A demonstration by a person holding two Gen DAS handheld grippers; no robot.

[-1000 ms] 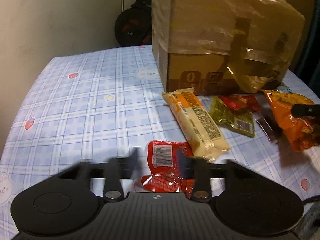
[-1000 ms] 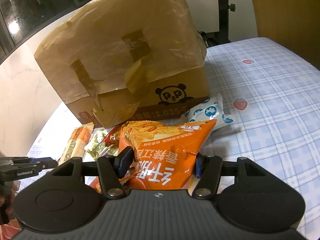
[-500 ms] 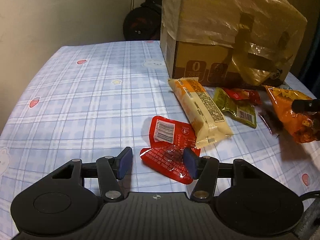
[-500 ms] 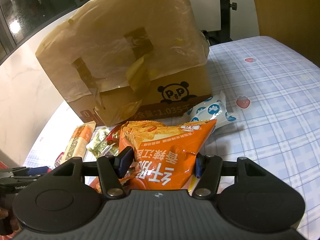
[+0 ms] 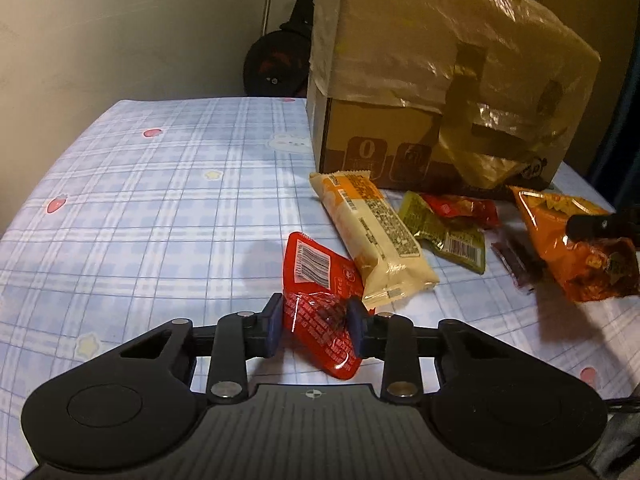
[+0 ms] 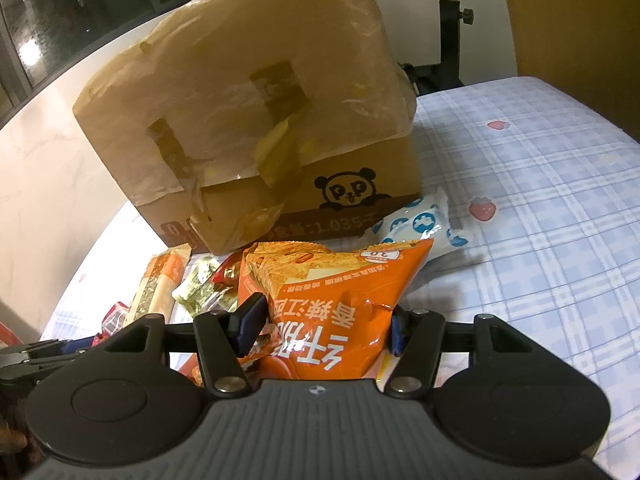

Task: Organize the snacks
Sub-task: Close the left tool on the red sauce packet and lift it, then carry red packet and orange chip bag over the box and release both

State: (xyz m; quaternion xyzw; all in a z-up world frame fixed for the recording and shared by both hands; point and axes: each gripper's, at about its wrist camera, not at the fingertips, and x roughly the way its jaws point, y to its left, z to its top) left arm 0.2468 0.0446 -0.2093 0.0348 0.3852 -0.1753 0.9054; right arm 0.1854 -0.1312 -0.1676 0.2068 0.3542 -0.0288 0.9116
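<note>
The left wrist camera sat low behind the left claw [image 5: 315, 330], looking forward along its fingers across the table under a blue plaid cloth [image 5: 160, 208] toward the tall brown cardboard box wrapped in clear plastic [image 5: 440, 92], which stood a short way off. The right wrist camera rode behind the right claw [image 6: 320, 326], nearer the same box [image 6: 256, 112] and facing its panda-printed side from the opposite end. Both views shared the box, the long cream-and-orange wrapped snack bar [image 5: 372, 240] [image 6: 160, 284] and the crinkled orange chip bag [image 5: 576, 244] [image 6: 328, 296]. The right claw showed at the left view's right edge [image 5: 600, 224].
</note>
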